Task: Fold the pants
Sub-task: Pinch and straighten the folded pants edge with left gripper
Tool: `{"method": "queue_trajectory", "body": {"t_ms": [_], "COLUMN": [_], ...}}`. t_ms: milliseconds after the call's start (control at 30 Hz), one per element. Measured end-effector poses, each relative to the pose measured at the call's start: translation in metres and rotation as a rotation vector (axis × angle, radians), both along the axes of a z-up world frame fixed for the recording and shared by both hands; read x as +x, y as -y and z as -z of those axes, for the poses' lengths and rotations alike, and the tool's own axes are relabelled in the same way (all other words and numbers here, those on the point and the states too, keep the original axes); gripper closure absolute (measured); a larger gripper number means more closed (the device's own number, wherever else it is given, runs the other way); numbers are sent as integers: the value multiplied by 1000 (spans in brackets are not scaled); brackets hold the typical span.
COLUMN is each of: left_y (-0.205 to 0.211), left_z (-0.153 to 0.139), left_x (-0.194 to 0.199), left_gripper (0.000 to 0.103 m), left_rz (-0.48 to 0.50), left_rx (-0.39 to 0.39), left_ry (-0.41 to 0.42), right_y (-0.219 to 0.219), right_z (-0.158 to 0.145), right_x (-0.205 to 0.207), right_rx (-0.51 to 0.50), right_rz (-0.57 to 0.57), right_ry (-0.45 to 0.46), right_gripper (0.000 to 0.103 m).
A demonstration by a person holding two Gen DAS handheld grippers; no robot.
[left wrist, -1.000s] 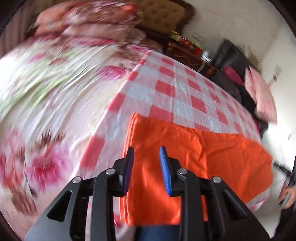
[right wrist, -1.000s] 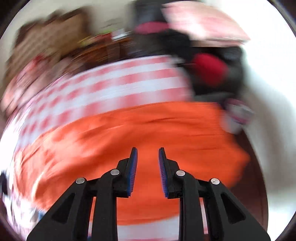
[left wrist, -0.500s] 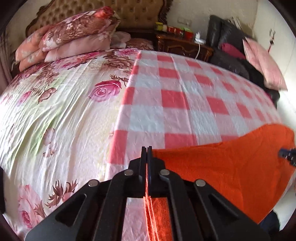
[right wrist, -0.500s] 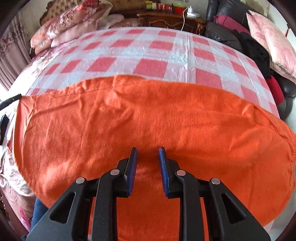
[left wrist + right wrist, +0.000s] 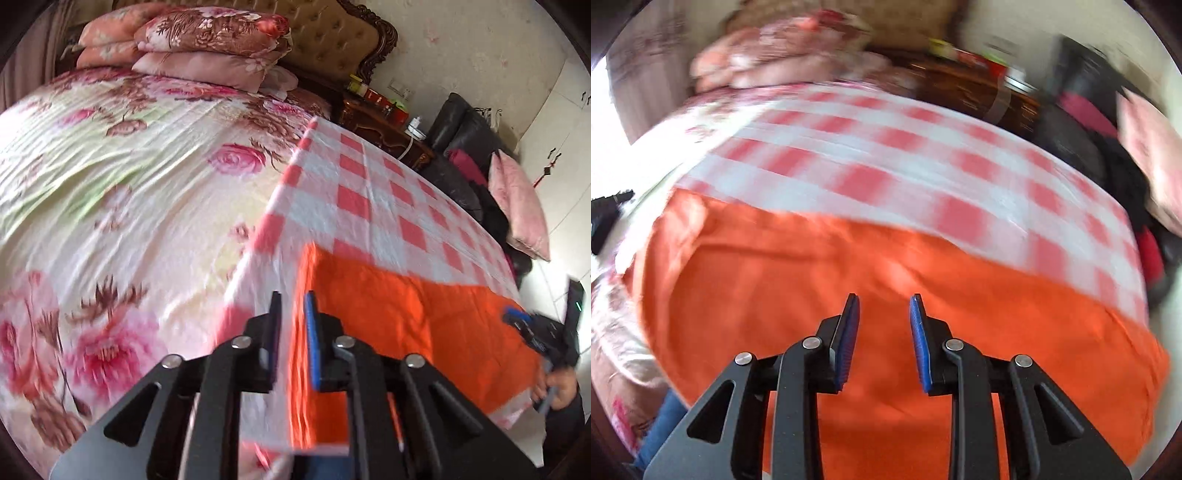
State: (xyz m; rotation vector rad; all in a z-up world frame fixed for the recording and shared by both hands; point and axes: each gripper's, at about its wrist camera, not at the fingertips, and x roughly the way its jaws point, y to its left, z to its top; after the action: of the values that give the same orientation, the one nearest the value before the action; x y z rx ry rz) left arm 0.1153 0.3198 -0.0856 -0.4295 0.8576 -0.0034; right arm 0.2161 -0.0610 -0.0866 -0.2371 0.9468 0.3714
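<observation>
Item: orange pants (image 5: 399,332), folded flat on the checked cloth (image 5: 369,192), lower right of my left view. My left gripper (image 5: 292,325) had just been opening; jaws apart, the folded edge between them, released. Right gripper (image 5: 881,325): jaws parted, empty, above the fabric. Risk, as I judged: a finger snagging the edge and undoing the fold.

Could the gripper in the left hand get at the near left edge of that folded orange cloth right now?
Probably yes. The left gripper, whose jaws have just been opening, sits right over the left edge of the folded orange cloth, pads apart, with nothing lying between them and the fabric.
</observation>
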Motion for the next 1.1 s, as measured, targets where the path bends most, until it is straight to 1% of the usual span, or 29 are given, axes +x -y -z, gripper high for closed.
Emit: {"method": "queue_trajectory", "body": {"t_ms": [67,100,167,267,333,367,433,467,500,567,633,667,767,867,933,967,1000,1067,1100], "left_y": [16,26,43,58,63,64,63,62,59,49,34,24,4,-11,-10,-6,-1,12,24], "left_z": [8,13,20,34,40,40,40,40,40,38,35,33,31,32,29,25,20,11,5], "left_x": [-28,-39,-52,-53,-49,-48,-46,-44,-43,-38,-32,-26,-11,-1,1,0,-2,-8,-10], "left_gripper": [76,76,76,77,77,77,79,86,89,93,94,94,95,94,86,80,74,73,73], "left_rz": [8,9,9,-4,-7,-2,7,13,27,37,26,11,-17,-36,-58,-72,-76,-75,-76], "left_rx": [-12,0,29,87,141,163,166,168,164,143,143,145,173,176,203,224,228,207,213], "left_ry": [-25,-43,-62,-101,-137,-137,-146,-151,-152,-144,-132,-123,-133,-147,-161,-152,-137,-81,-44], "right_y": [-38,-60,-83,-100,-97,-97,-95,-94,-93,-97,-104,-108,-122,-137,-140,-135,-122,-95,-78], "right_z": [7,15,26,38,39,39,39,40,40,41,41,41,41,41,39,32,18,-2,-9], "right_x": [10,17,27,41,48,48,46,45,44,44,48,52,66,81,86,85,77,61,52], "right_rx": [-13,-52,-91,-158,-122,-129,-134,-125,-117,-130,-142,-137,-104,-74,-44,-9,52,114,139], "right_rz": [-92,-130,-162,-106,-72,-66,-52,-42,-30,-17,1,6,11,42,49,60,74,96,109], "right_ry": [0,7,-2,35,34,38,54,60,68,83,94,90,86,90,68,55,70,102,107], "right_gripper": [79,79,79,79,79,79,78,78,78,78,78,78,78,78,78,78,78,78,78]}}
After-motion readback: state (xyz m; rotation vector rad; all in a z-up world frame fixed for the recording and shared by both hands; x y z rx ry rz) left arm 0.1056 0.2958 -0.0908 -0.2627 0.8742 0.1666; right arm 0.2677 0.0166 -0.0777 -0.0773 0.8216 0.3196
